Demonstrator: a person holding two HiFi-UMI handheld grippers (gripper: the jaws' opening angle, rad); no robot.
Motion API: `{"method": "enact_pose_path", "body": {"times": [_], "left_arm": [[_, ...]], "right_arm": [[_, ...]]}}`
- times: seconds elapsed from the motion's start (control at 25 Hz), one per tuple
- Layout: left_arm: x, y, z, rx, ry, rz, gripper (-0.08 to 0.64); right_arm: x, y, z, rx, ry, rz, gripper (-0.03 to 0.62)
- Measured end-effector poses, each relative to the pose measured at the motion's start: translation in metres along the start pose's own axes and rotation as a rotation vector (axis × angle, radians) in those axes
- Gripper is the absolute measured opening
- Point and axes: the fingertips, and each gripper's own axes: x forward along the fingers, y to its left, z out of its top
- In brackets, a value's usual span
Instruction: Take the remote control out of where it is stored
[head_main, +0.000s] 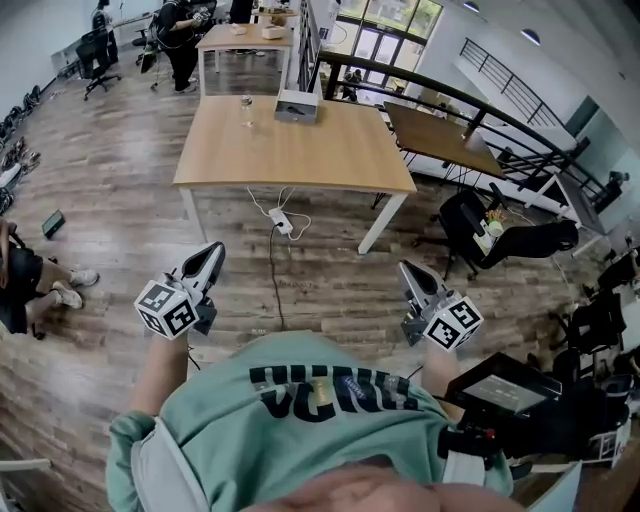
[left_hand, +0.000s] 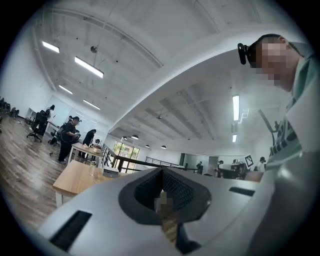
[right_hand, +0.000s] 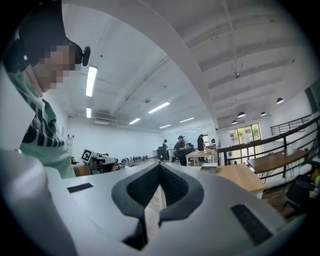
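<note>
You are wearing a green shirt (head_main: 300, 400) with dark block lettering across the chest. From the head view it is running upside down and folded, so I cannot read it.

You are holding both tools out in front of your body, level and pointing forward, which looks like a carrying posture rather than a reach. The left hand-held gripper (head_main: 212, 254) is showing its jaws pressed together with nothing between them. The right hand-held gripper (head_main: 409, 270) is likewise pressed together and empty. The cubes on them are carrying only black-and-white square markers, no words.

Below them, on the wooden floor (head_main: 120, 200), a white power strip (head_main: 281, 222) is lying with its cable trailing toward you.

Beyond it, the bench (head_main: 340, 160) is standing well apart from both tools. It is bearing a clear glass (head_main: 246, 105) and a grey box (head_main: 297, 105) near its far edge. No label on the box is legible.

The remote control is not showing in any view. My guess is that it is sitting inside that grey box, but I cannot tell. Either way, the jaws are needing to spread before any grasp.
</note>
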Motion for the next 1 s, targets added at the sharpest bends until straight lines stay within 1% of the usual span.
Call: {"method": "enact_pose_path", "body": {"times": [0.08, 0.2, 0.36, 0.52, 0.64, 0.76, 0.88, 1.0], "left_arm": [[0.000, 0.025, 0.004, -0.007, 0.001, -0.006, -0.015], [-0.006, 0.060, 0.002, -0.016, 0.012, 0.005, -0.017], [-0.015, 0.095, 0.001, -0.048, -0.005, 0.037, -0.015], [-0.023, 0.123, 0.003, -0.058, -0.010, 0.078, -0.017], [-0.025, 0.133, -0.005, -0.071, 0.003, 0.135, -0.015], [-0.018, 0.141, -0.008, -0.069, 0.007, 0.183, -0.017], [0.001, 0.139, -0.007, -0.041, 0.008, 0.224, -0.017], [0.032, 0.132, -0.002, -0.002, -0.001, 0.271, -0.017]], "right_arm": [[0.025, 0.003, 0.002, -0.005, 0.005, -0.008, -0.005], [0.060, 0.009, 0.000, -0.009, 0.019, -0.006, -0.005], [0.100, 0.013, 0.005, -0.026, 0.054, 0.020, -0.005], [0.140, 0.009, 0.016, -0.044, 0.065, 0.049, -0.005], [0.161, -0.003, 0.017, -0.042, 0.069, 0.092, -0.005], [0.177, -0.022, 0.009, -0.025, 0.064, 0.133, -0.005], [0.192, -0.052, -0.001, -0.004, 0.051, 0.178, -0.005], [0.208, -0.091, 0.000, 0.010, 0.031, 0.234, -0.005]]}}
